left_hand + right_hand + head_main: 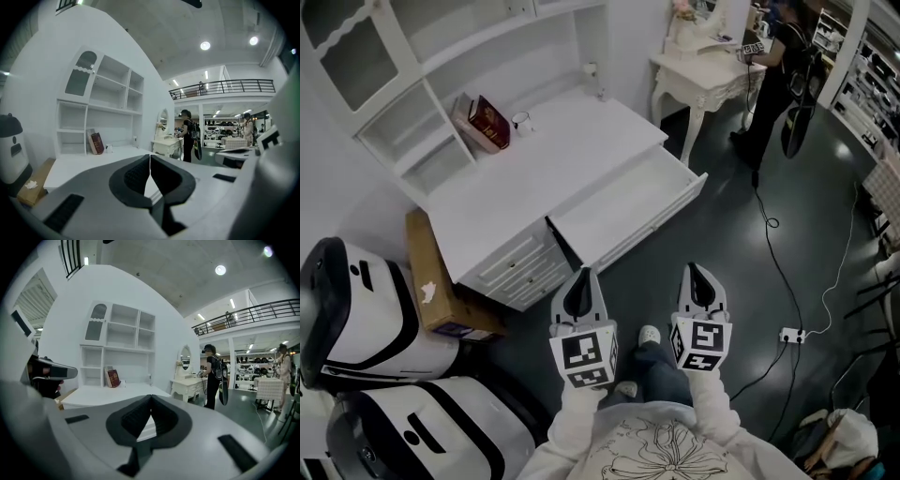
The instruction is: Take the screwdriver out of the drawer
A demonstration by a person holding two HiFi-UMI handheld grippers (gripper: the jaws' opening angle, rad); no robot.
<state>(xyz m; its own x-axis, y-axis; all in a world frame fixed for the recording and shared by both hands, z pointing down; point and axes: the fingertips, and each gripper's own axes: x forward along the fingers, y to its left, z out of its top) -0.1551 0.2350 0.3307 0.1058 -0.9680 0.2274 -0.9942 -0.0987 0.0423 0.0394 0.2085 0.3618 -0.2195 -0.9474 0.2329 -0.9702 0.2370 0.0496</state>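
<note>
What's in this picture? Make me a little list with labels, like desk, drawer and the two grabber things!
desk: white desk with shelves behind it
drawer: drawer pulled open; no screwdriver shows inside
on the desk: red book leaning by the shelves
beside the desk: cardboard box on the floor
left gripper: left gripper shut, holding nothing, short of the drawer
right gripper: right gripper shut, holding nothing, beside the left one

The drawer (628,202) stands pulled out from the desk (534,178), with the left gripper (583,274) and right gripper (695,269) side by side before it. Books (486,122) lean against the shelf unit (403,103) at the desk's back, a cup (521,120) just beside them. A cardboard box (431,277) stands left of the desk, and a dressing table (703,70) stands to its right with a person (778,75) beside it.
</note>
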